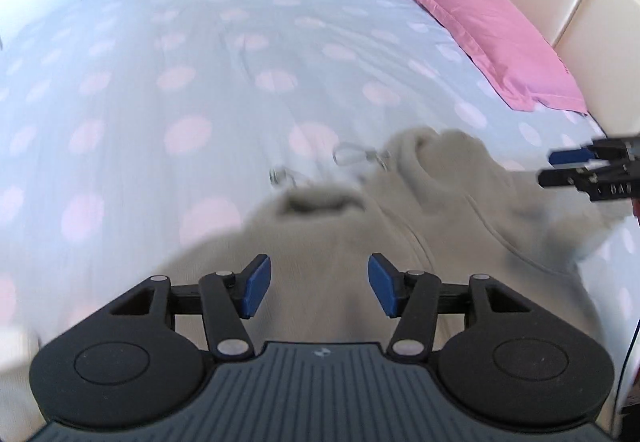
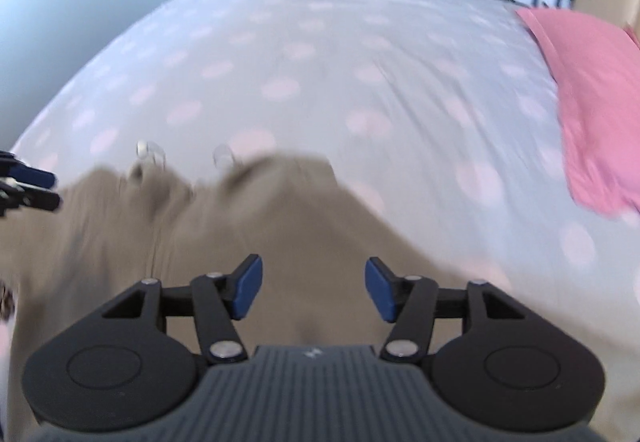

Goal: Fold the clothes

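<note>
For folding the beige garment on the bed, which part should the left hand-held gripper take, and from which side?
Probably the near edge of the beige garment, approached from the near side with the open left hand-held gripper. The cloth lies flat right under its fingers, while the far end bunches around the metal clips. Blur hides the exact hem.

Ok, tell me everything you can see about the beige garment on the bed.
The beige garment is soft, fleecy-looking fabric, lying rumpled and unfolded on the dotted bedspread. A seam runs down it, and two small metal clips lie at its far edge. Both open claws, left and right, hover over it; contact is unclear through blur.
</note>
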Tool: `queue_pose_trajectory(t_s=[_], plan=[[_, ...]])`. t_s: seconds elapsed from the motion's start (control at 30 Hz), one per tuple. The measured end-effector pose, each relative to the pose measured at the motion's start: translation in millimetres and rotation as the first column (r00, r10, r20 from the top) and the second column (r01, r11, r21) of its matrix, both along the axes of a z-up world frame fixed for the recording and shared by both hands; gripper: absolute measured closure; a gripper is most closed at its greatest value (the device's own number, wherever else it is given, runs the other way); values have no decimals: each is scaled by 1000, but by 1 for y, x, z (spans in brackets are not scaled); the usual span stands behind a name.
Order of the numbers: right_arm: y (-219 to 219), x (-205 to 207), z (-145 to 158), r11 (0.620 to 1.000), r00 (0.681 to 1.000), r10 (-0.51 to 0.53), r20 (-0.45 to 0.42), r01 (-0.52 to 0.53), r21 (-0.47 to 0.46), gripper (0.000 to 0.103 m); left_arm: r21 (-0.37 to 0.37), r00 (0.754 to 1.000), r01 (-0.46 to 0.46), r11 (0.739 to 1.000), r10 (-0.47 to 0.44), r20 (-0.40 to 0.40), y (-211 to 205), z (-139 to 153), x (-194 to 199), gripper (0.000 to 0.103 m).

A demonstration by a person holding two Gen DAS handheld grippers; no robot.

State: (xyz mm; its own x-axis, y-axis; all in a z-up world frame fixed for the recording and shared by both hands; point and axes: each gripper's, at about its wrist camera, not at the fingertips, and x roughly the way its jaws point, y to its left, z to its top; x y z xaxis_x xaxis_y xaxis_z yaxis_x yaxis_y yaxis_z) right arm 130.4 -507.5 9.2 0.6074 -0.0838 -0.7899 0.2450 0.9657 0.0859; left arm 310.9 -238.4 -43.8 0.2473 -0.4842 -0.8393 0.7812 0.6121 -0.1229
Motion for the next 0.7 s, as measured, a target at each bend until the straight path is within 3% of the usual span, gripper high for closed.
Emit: queue_pose_trajectory(t_s=[0.17, 0.3, 0.5, 0.57, 0.63, 0.7], plan=[[-3, 70, -11, 999, 1000, 29, 5, -29, -25, 37, 54, 998, 55, 997, -55, -6, -30, -19, 34, 48], [-3, 126, -38, 999, 997, 50, -55, -51, -6, 35, 53, 996, 77, 996, -75, -42, -46, -39, 44, 44], [18, 146, -95, 988, 975, 116, -191, -133, -78, 34, 35, 990, 1, 999, 4, -143, -57, -71, 58, 36], [25, 152, -112, 982, 963, 134, -232, -161, -101, 39, 39, 987, -31, 999, 37, -158, -58, -80, 62, 34], [29, 150, -111, 972, 962, 149, -228, -185, -145, 58, 53, 987, -52, 997, 60, -152, -60, -84, 59, 35], [34, 146, -104, 961, 962, 167, -214, -208, -184, 68, 64, 987, -63, 996, 71, -141, -62, -84, 56, 46]])
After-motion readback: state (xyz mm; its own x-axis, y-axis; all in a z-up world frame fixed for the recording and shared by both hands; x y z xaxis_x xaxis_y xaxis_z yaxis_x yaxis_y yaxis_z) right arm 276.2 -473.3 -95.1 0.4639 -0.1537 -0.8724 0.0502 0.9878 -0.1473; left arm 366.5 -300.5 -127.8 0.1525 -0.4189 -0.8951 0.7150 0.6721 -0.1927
